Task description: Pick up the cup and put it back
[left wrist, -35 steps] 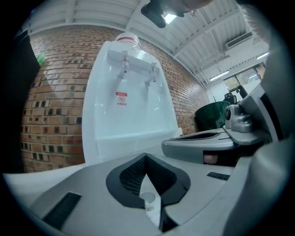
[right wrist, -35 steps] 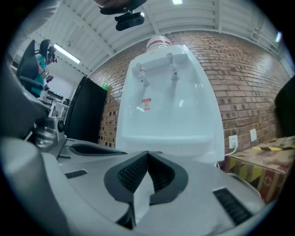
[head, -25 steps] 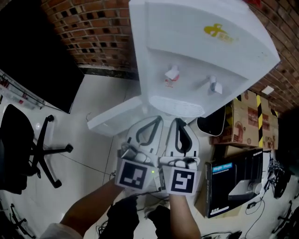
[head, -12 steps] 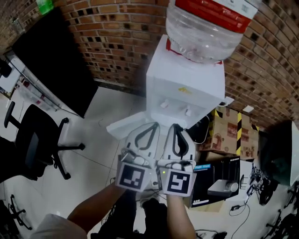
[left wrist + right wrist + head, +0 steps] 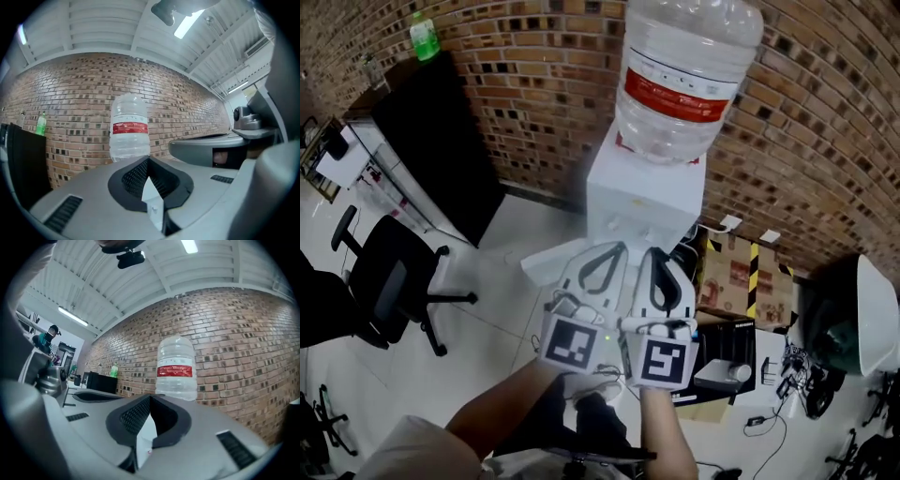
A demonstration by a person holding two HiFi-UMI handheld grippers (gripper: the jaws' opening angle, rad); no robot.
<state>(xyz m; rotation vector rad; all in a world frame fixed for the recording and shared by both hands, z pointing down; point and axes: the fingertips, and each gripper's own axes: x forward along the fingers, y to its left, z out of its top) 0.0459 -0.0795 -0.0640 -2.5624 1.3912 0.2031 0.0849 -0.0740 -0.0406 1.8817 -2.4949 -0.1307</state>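
No cup shows in any view. In the head view my left gripper (image 5: pixel 612 247) and right gripper (image 5: pixel 656 253) are held side by side in front of a white water dispenser (image 5: pixel 642 192) that carries a large clear bottle (image 5: pixel 684 75) with a red label. Both pairs of jaws are shut with nothing between them. The left gripper view has my left gripper (image 5: pixel 148 161) pointing at the bottle (image 5: pixel 130 133) against a brick wall. The right gripper view has my right gripper (image 5: pixel 149 397) aimed at the same bottle (image 5: pixel 176 373).
A black office chair (image 5: pixel 389 291) stands on the white floor at the left, by a black cabinet (image 5: pixel 441 141) with a green bottle (image 5: pixel 423 37) on top. Cardboard boxes (image 5: pixel 731 272) and a black box (image 5: pixel 727 352) sit right of the dispenser. A person (image 5: pixel 47 336) stands far left.
The head view has lifted and pulled back: the dispenser looks smaller and its bottle has come into sight. Both grippers stay together, shut.
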